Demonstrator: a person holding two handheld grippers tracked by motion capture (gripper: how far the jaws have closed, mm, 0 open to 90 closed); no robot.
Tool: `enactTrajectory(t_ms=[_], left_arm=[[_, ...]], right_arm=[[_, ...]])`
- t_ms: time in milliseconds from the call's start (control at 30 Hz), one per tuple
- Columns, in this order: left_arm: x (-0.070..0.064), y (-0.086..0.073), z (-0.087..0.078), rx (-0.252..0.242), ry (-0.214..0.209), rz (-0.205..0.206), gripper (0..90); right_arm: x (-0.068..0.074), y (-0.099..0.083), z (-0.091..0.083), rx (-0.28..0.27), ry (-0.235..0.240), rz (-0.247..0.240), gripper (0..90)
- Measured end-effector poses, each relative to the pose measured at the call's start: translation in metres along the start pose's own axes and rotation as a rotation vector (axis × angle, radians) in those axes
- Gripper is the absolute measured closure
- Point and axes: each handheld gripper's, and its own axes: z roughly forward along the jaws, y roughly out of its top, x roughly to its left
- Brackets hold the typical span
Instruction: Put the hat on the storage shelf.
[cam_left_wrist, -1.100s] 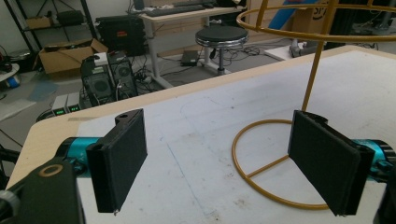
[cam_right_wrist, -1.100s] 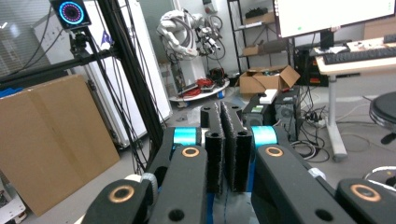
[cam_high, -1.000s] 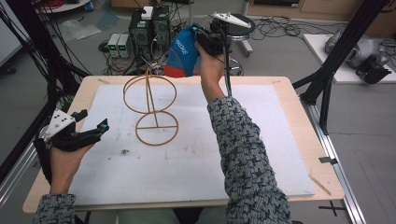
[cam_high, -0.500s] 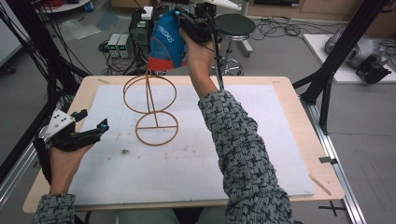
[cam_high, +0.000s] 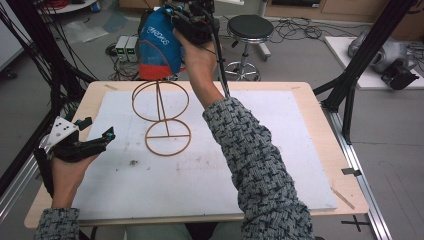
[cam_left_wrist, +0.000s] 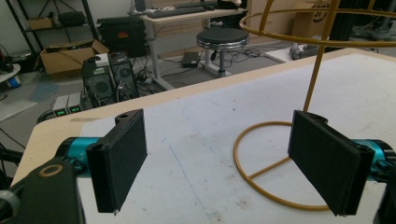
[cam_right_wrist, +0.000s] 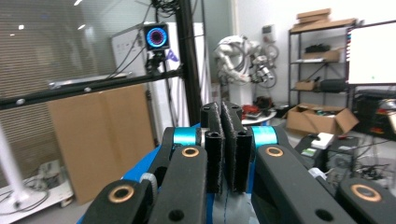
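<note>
Blue bag (cam_high: 159, 46): drawstring type with an orange-red bottom band, held aloft at upper centre of the high view, beyond the far edge of the table (cam_high: 320, 100) and just above the top ring of the wire stand (cam_high: 161, 116). White lettering runs down its side, too small to read. Right claw (cam_high: 186, 21): clamped on the bag's fabric; in the right gripper view its two pads (cam_right_wrist: 215, 149) stand pressed together with blue cloth between and below them. Wire stand: gold-coloured, upper hoop on a thin post over a flat base ring, set on the white mat (cam_high: 260, 165) left of centre; open mat lies all round the base, widest toward the lower right of the frame. Left claw (cam_high: 97, 136): at lower left of the high view, over the mat's left edge, well apart from the stand; in the left gripper view its pads (cam_left_wrist: 119, 161) stand wide apart, holding nothing. Black stool (cam_high: 250, 30): on the floor past the table's far edge.
</note>
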Motion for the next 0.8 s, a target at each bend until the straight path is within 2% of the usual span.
enactTrajectory(t_ms=[33, 67, 133, 167, 367, 800], left_arm=[[0.001, 0.000, -0.001, -0.002, 0.003, -0.002, 19.7], [0.002, 0.000, -0.001, 0.000, 0.005, 0.000, 19.7], [0.002, 0.000, -0.002, -0.005, 0.006, -0.005, 19.7], [0.003, 0.000, -0.002, -0.003, 0.007, -0.002, 19.7], [0.003, 0.000, -0.002, -0.005, 0.008, -0.004, 19.7], [0.004, 0.000, -0.003, -0.003, 0.012, -0.006, 19.7]], right_arm=[[0.000, 0.000, 0.000, 0.000, 0.000, 0.000, 87.9], [0.004, -0.005, -0.001, 0.017, 0.029, 0.008, 87.8], [0.005, -0.007, -0.001, 0.023, 0.035, 0.010, 87.8], [0.006, -0.011, -0.003, 0.044, 0.053, 0.020, 87.7], [0.007, -0.023, -0.009, 0.093, 0.083, 0.042, 87.5], [0.016, -0.045, -0.028, 0.187, 0.153, 0.030, 87.1]])
